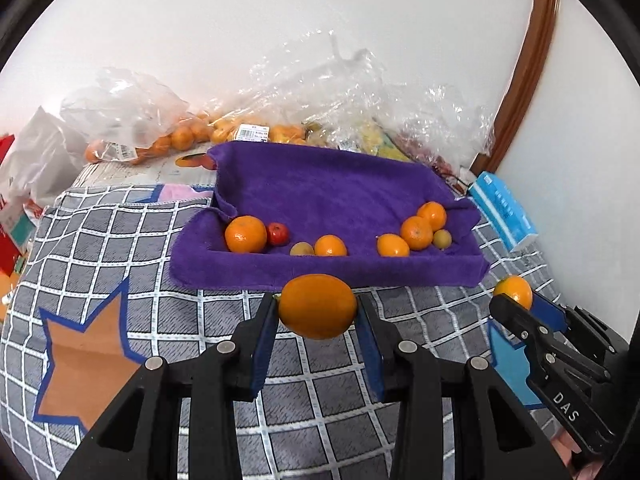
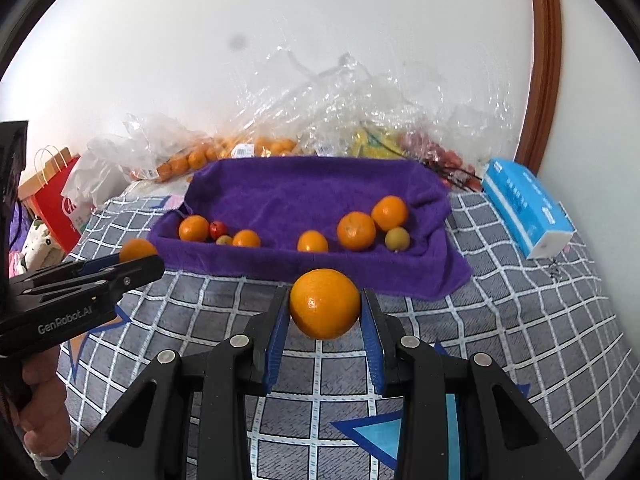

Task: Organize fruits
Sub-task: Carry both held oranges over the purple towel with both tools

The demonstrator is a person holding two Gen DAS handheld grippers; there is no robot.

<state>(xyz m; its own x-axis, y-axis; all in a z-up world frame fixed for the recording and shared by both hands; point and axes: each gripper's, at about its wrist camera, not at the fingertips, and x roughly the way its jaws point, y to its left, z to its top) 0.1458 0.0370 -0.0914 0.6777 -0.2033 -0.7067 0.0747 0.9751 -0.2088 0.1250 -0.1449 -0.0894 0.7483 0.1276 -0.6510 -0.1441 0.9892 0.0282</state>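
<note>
A: What does the left gripper [image 1: 317, 307] hold?

B: Its blue pads [image 1: 264, 336] pinch an oval orange [image 1: 317, 306] above the checked bedspread [image 1: 160, 264], just short of the near rim of the purple towel-lined tray [image 1: 320, 272].

A: And the right gripper [image 2: 325, 305]?

B: Its jaws pinch a round orange [image 2: 325, 304] from both sides, likewise in front of the tray.

A: What does the tray contain?

B: Five oranges, one small red fruit [image 1: 277, 233] and two small yellowish fruits [image 1: 442, 239], all lying along the near wall. Bagged fruit [image 1: 168, 136] lies behind the tray, against the wall.
</note>
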